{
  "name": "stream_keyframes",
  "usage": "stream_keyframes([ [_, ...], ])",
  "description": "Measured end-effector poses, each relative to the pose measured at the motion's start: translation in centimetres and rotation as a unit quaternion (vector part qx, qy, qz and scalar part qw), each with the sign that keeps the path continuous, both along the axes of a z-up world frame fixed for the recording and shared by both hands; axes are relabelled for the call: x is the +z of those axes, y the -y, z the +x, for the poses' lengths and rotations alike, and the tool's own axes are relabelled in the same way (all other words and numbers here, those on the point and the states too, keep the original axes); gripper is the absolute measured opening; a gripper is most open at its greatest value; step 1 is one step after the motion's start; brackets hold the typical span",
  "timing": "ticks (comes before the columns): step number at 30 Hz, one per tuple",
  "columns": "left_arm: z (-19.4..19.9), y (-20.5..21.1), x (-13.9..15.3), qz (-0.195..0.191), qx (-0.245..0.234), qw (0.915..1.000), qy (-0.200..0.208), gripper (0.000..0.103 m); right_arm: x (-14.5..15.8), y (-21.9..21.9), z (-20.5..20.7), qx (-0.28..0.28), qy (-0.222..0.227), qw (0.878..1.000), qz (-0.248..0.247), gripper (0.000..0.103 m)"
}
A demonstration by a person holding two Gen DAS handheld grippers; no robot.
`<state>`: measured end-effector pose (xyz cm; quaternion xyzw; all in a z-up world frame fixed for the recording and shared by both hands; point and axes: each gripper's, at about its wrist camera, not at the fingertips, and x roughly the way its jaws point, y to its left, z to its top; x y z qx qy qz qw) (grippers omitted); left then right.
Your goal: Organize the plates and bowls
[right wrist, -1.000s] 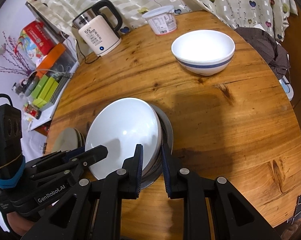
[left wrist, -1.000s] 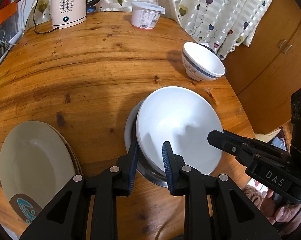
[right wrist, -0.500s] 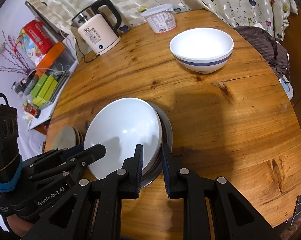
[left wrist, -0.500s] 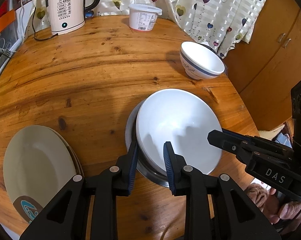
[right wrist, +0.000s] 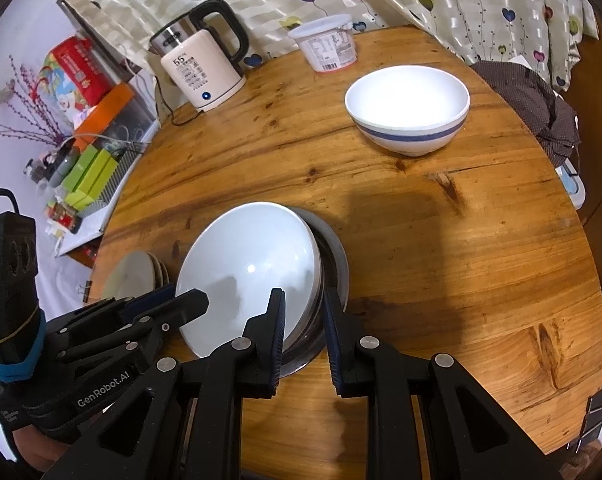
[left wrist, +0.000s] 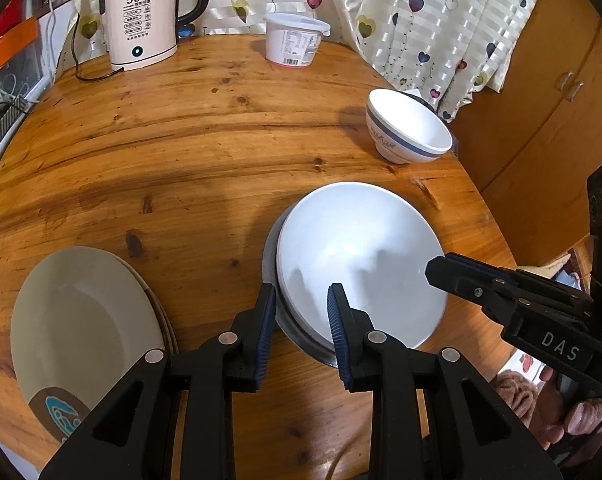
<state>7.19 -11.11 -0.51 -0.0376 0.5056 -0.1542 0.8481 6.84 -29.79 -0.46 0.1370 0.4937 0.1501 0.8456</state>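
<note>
Both of your grippers have backed away a little from the big bowls since a second ago, and the fingers have spread a bit wider. Before, your left gripper [left wrist: 301,320] had the near rim of the white bowl [left wrist: 357,256] tucked deep between its fingers; now the rim sits only at the fingertips, and they are apart with a gap on each side, not pinching. Your right gripper [right wrist: 303,326] is the same: its fingers are spread, one on each side of the bowl rims, and you cannot tell if they touch. The bowls themselves have stayed where they were.

That white bowl sits inside a metal bowl [left wrist: 271,256], a bit off to one side, so a gray edge shows around it. You can see the metal bowl [right wrist: 335,256] peeking out behind the white bowl [right wrist: 249,272] from the right side too. The white bowl has nothing in it.

Farther back on the table [left wrist: 181,140] is a smaller bowl with a blue stripe [left wrist: 409,128], standing alone and empty. Near your left side is a stack of plates [left wrist: 81,332], the top one gray-green with a blue and brown mark. At the back stand a kettle [left wrist: 141,24] and a white tub with a lid [left wrist: 295,40].
</note>
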Motion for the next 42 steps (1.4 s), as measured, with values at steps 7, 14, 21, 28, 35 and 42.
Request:
stream_keyframes([
  [7,-0.4,-0.5,1.0,-0.005,0.004,0.9998,0.018,0.028,1.1,0.2,-0.3,0.002,0.017,1.000,0.000,0.023],
  [14,-0.8,-0.5,2.7,-0.005,0.004,0.9989,0.046,0.028,2.7,0.3,-0.6,0.004,0.043,0.999,-0.001,0.029],
  [21,-0.8,-0.3,3.3,-0.006,-0.001,0.9984,0.056,0.028,3.1,0.3,-0.5,0.006,0.048,0.999,0.000,0.031],
  [28,-0.7,-0.2,3.3,-0.005,-0.001,0.9984,0.056,0.028,3.2,0.6,-0.4,0.002,0.047,0.999,0.002,0.031],
  [35,-0.6,-0.2,3.3,-0.006,-0.002,0.9984,0.056,0.028,3.1,1.2,-0.3,-0.003,0.046,0.999,0.003,0.032],
  [42,-0.3,0.0,3.3,-0.006,-0.002,0.9985,0.055,0.028,3.0,1.5,0.1,-0.008,0.044,0.999,0.004,0.032],
])
